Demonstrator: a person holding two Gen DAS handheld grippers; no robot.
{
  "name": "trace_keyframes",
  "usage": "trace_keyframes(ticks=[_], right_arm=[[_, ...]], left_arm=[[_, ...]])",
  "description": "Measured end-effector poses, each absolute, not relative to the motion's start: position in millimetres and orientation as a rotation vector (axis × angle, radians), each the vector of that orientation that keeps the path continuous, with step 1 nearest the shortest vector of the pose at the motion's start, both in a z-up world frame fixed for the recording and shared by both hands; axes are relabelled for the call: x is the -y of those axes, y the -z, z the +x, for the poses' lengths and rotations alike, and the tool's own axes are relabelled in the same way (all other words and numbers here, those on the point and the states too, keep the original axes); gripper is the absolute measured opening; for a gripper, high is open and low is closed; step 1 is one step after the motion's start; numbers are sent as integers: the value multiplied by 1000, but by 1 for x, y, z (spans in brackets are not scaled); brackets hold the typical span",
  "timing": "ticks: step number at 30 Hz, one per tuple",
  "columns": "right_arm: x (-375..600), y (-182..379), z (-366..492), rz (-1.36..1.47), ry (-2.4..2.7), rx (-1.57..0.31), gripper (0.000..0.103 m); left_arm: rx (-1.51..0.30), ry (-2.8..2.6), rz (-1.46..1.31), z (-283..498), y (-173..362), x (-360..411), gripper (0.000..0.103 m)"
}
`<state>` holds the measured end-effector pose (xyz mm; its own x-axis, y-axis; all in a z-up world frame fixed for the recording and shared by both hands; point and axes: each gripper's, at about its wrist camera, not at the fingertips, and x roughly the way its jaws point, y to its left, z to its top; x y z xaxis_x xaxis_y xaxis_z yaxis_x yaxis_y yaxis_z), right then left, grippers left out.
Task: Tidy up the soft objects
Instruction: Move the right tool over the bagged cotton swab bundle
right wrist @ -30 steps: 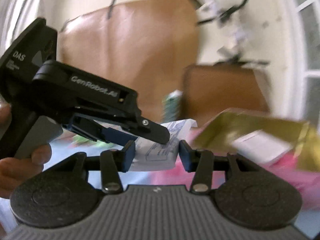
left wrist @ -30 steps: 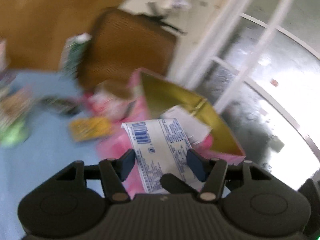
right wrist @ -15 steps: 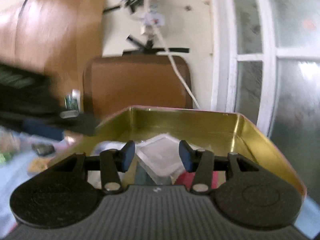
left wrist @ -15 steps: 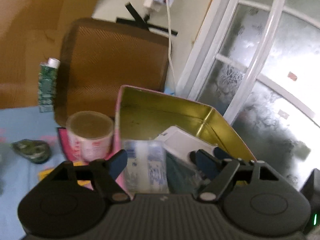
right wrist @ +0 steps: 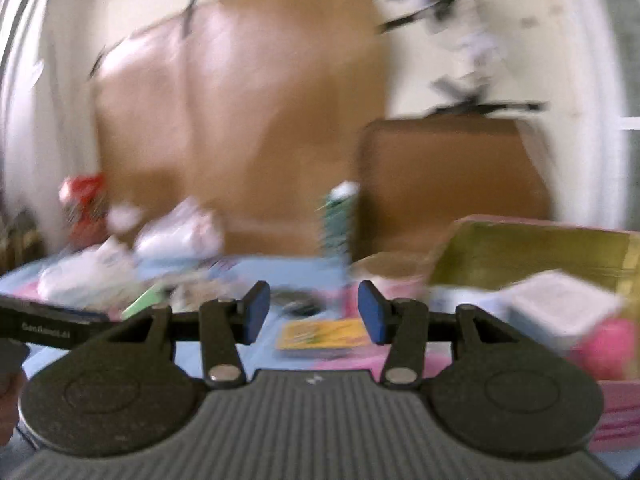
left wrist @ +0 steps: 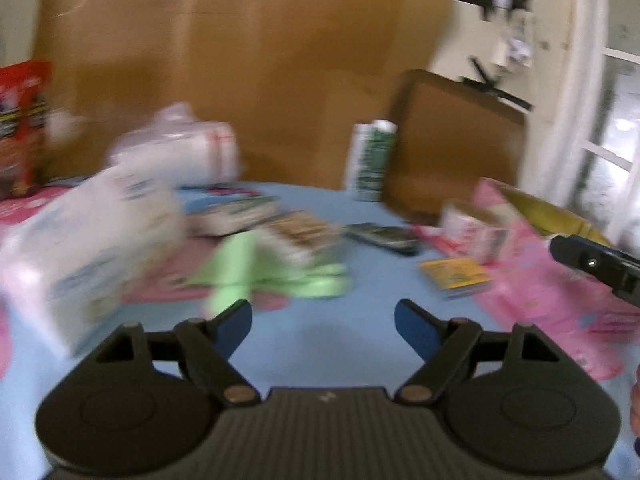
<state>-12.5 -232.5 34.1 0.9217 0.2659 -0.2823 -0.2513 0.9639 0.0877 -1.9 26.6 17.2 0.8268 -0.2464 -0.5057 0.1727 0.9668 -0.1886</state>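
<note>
Left wrist view – left tongs (left wrist: 323, 320) were opening, empty; right tongs (right wrist: 307, 312) released; next likely grab green cloth (left wrist: 276, 272) for tin (right wrist: 540, 248).

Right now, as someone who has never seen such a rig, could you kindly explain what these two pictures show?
A person holds two hand grippers; each carries a camera looking along its fingers. One picture is from the left gripper, whose jaws are opening with nothing between them. The other is from the right gripper, open and empty too. Both are blurred. On the blue table lie a green cloth, a white packet, a yellow card and a gold-lined pink box holding a white container.
</note>
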Motion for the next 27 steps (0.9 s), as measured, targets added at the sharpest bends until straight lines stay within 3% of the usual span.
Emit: trace_keyframes(ticks=[5, 10, 14, 16, 17, 18, 19, 21, 27], right_arm=[[189, -29, 52, 47, -320, -443, 52], [156, -29, 107, 215, -395, -597, 52], [119, -22, 136, 175, -383, -611, 66], [114, -16, 150, 182, -350, -637, 65], [116, -11, 157, 209, -350, -666, 60], [120, -6, 164, 253, -361, -714, 42], [125, -2, 164, 291, -365, -731, 41], [134, -3, 154, 316, -367, -711, 28], [165, -10, 89, 257, -376, -634, 25]], left_arm=[[-518, 198, -282, -6, -9, -62, 82], [-472, 206, -372, -9, -9, -78, 83], [-454, 215, -388, -10, -9, -77, 83], [-450, 221, -377, -11, -10, -74, 83], [-448, 222, -372, -11, -10, -73, 83], [-446, 222, -368, -12, -10, -72, 83], [-445, 222, -365, -11, -10, -72, 83], [-448, 220, -361, -11, -10, -71, 83], [-515, 142, -284, -3, -8, -58, 83]])
